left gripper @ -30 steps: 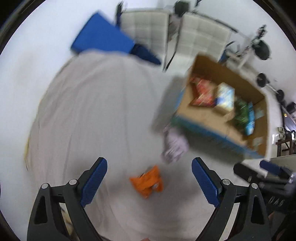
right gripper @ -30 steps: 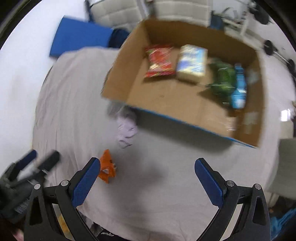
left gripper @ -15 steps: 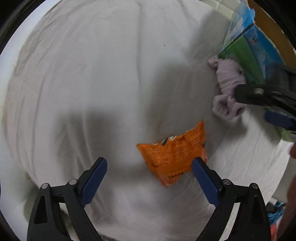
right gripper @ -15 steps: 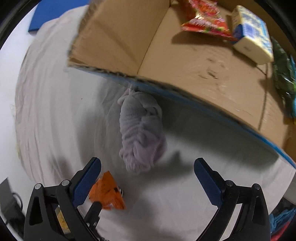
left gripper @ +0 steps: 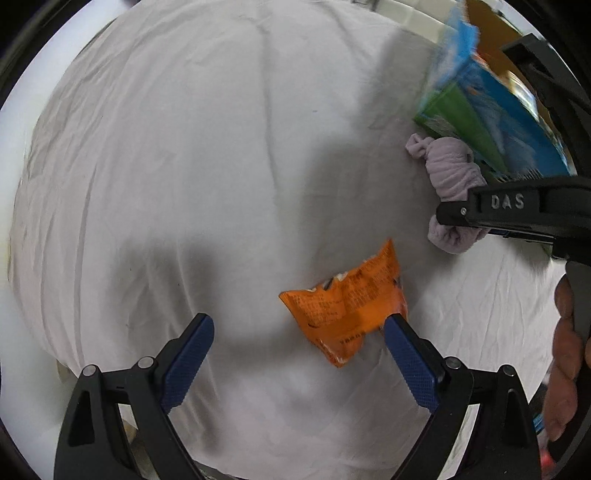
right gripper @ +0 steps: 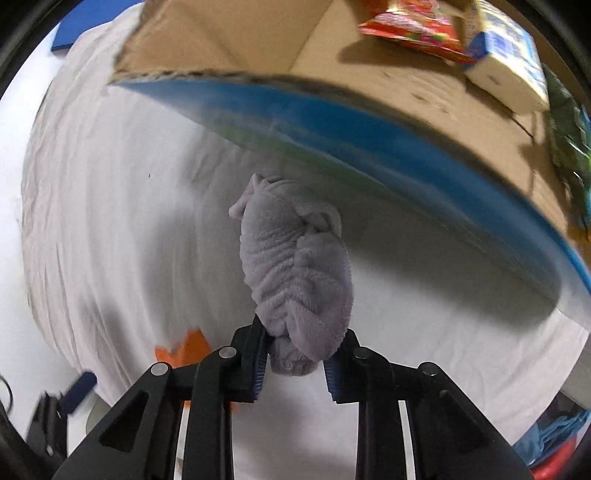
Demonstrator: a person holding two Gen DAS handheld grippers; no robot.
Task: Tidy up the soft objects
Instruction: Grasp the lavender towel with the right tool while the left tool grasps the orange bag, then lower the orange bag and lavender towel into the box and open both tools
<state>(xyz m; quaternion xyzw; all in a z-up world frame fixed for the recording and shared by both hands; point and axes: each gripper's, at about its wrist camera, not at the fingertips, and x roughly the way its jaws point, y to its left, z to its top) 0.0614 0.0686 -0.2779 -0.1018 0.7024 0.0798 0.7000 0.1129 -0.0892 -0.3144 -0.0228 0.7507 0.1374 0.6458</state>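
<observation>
A lilac rolled towel lies on the white sheet against the cardboard box's blue outer wall. My right gripper is shut on the towel's near end. In the left wrist view the towel shows at the right with the right gripper's arm across it. An orange snack bag lies on the sheet; my left gripper is open above it, with the right fingertip at the bag's right edge. The bag's corner shows in the right wrist view.
The open box holds a red snack bag, a tissue pack and green packets. The white sheet covers a round table whose edge curves at the left and front.
My right gripper has closed on the lilac towel, from wide open half a second ago. My left gripper came down close over the orange bag, from a high view of the whole table.
</observation>
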